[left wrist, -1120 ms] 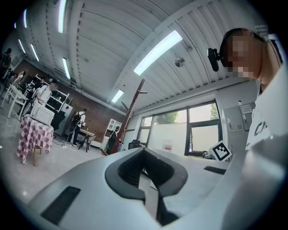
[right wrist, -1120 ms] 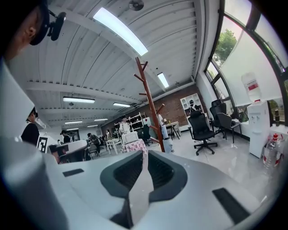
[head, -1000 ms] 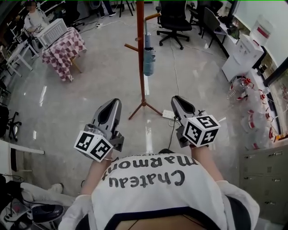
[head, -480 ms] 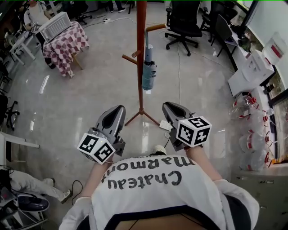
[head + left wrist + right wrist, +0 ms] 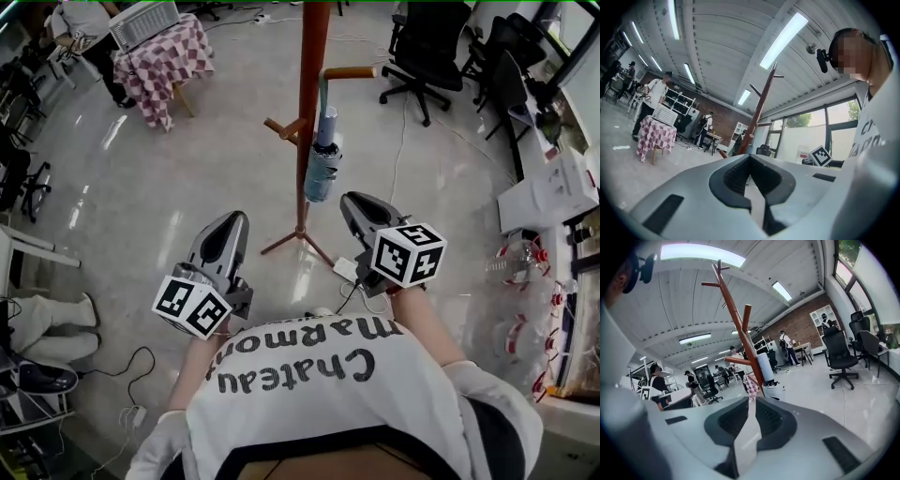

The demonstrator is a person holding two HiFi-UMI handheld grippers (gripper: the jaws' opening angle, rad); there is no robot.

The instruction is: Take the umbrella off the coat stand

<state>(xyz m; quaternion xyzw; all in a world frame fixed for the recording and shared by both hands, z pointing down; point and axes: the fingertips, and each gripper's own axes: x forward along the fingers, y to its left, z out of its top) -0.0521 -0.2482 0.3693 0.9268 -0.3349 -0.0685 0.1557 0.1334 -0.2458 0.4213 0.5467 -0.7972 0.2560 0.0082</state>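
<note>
A red-brown wooden coat stand rises from the shiny floor ahead of me. A folded pale blue umbrella hangs by its strap from a peg on the stand's right side. My right gripper is shut and empty; it points toward the umbrella's lower end, a short way in front of it. The right gripper view shows the umbrella beside the pole, just beyond the closed jaws. My left gripper is shut, holds nothing, and sits left of the stand's feet. In its own view the stand is off ahead.
A table with a checked cloth stands at the back left and a black office chair at the back right. A power strip and cable lie by the stand's feet. White cabinets line the right wall. People stand far behind.
Both grippers have come nearer the coat stand, which now looms larger in the head view. The right gripper's tip has closed in below the umbrella. The umbrella still hangs on its peg.
</note>
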